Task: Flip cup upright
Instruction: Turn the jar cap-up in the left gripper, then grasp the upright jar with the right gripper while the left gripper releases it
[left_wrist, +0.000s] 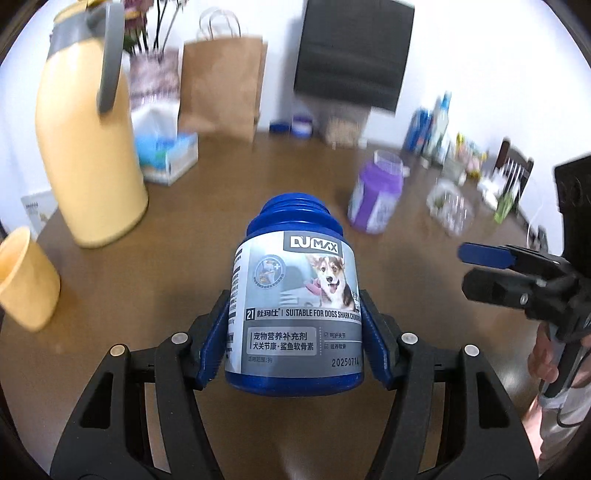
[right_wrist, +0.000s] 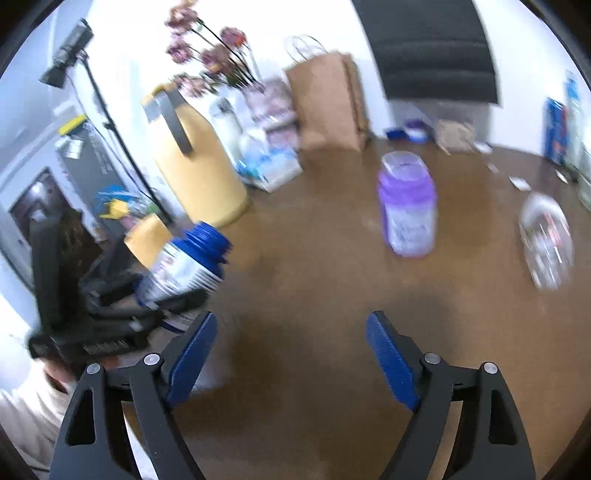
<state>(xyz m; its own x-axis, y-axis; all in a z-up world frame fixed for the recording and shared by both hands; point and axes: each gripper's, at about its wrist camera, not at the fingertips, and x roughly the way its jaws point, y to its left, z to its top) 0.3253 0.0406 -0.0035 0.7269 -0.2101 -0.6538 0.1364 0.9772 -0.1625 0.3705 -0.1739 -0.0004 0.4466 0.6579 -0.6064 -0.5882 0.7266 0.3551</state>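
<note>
A blue supplement jar with a grey dog label and no lid is clamped between the blue pads of my left gripper, above the brown table. Its threaded neck points away from the camera. In the right wrist view the same jar is tilted, with its open mouth up and to the right. A yellow paper cup stands at the left table edge, mouth up. My right gripper stands open over bare table with nothing between its fingers; in the left wrist view this right gripper is off to the right.
A tall yellow pitcher with a grey handle stands back left, beside a tissue box and a brown paper bag. A purple jar and a clear plastic container sit to the right. A person's hand holds the right gripper.
</note>
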